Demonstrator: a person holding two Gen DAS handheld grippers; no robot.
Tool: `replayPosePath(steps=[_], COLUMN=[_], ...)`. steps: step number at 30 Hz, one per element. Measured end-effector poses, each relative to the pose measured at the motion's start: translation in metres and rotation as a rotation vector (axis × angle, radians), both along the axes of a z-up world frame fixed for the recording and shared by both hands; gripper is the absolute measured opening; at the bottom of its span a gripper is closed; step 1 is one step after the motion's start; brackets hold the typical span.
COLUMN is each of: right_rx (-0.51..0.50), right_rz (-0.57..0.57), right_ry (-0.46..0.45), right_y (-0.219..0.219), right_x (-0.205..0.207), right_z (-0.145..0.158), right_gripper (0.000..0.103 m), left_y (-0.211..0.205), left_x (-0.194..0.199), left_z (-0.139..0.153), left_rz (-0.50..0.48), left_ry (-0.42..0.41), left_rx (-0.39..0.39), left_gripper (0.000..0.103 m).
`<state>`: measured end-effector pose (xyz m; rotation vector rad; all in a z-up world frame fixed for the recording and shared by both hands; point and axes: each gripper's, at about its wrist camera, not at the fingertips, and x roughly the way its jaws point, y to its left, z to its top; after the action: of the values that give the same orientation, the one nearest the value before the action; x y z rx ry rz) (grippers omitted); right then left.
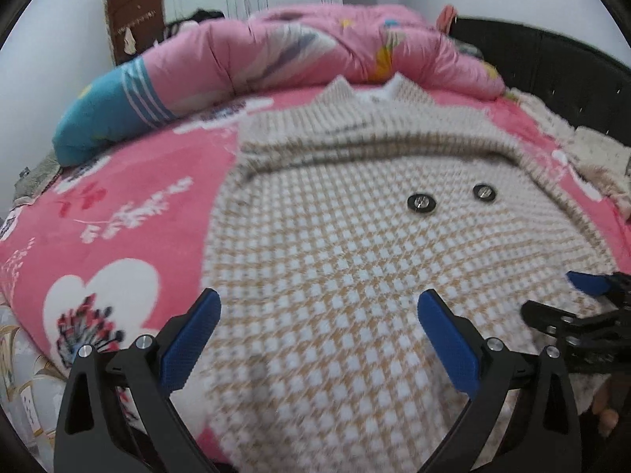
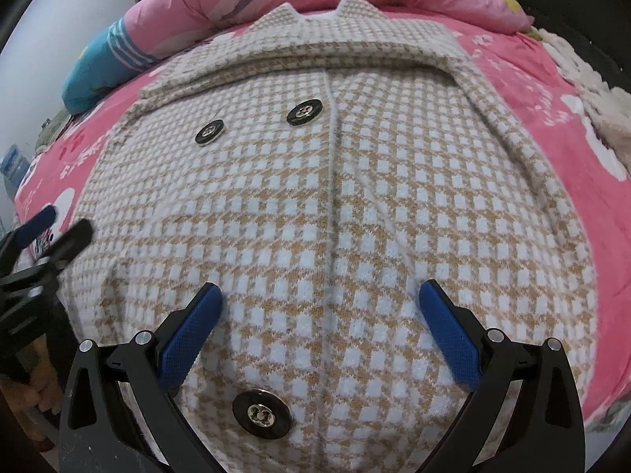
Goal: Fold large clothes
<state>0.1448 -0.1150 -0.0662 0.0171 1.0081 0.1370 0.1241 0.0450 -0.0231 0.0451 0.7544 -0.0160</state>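
A bed with a pink floral fleece sheet (image 1: 130, 181) carries everything here, and a rolled pink quilt with a teal striped end (image 1: 221, 63) lies along its far edge against a dark headboard (image 1: 552, 63). Spread flat over the middle of the bed is the task's garment, a large beige-and-white houndstooth knit coat (image 2: 355, 205), collar points toward the quilt and hem at the near edge. A sleeve looks already laid crosswise over the chest just below the collar. Round black-and-silver buttons (image 2: 303, 112) sit in a pair on the upper front, with one more close to the hem in the right wrist view.

The left tongs (image 1: 319, 307) hover over the near left part of the coat with blue pads spread wide and nothing between them. The right tongs (image 2: 321, 295) hang over the hem near the centre front seam, equally wide apart and empty.

Judging by this layout, the step in hand is taking the hem to fold the coat up toward the collar. To do it well, each pair of tongs should pinch the hem near its own corner, through both layers of the thick knit, clear of the lowest button. Lifting both sides together and level should keep the crosswise sleeve from dragging. The heavy knit may sag in the middle, so lay it down slowly, edges matched.
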Motion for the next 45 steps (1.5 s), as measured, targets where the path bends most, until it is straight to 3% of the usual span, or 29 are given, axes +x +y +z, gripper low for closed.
replayPosePath(steps=[5, 14, 19, 34, 39, 45], right_rx=[-0.005, -0.007, -0.015, -0.015, -0.014, -0.012], right_rz=[-0.002, 0.000, 0.005, 0.017, 0.020, 0.027], right_ry=[-0.014, -0.011, -0.013, 0.009, -0.004, -0.016], right_y=[0.003, 0.004, 0.005, 0.005, 0.001, -0.003], right_x=[-0.007, -0.005, -0.006, -0.004, -0.004, -0.012], right_z=[0.000, 0.000, -0.004, -0.006, -0.005, -0.004], right_gripper=[0.095, 0.095, 0.095, 0.095, 0.095, 0.095], left_y=[-0.002, -0.005, 0.002, 0.021, 0.041, 0.062], left_x=[-0.029, -0.063, -0.074, -0.120, -0.133, -0.146], left_z=[0.000, -0.017, -0.026, -0.047, -0.057, -0.056], left_rz=[-0.015, -0.023, -0.013, -0.004, 0.003, -0.022], left_ry=[-0.052, -0.032, -0.017, -0.049, -0.004, -0.022], left_rx=[0.015, 0.012, -0.031, 0.020, -0.068, -0.137], left_gripper=[0.099, 0.099, 0.099, 0.098, 0.095, 0.085])
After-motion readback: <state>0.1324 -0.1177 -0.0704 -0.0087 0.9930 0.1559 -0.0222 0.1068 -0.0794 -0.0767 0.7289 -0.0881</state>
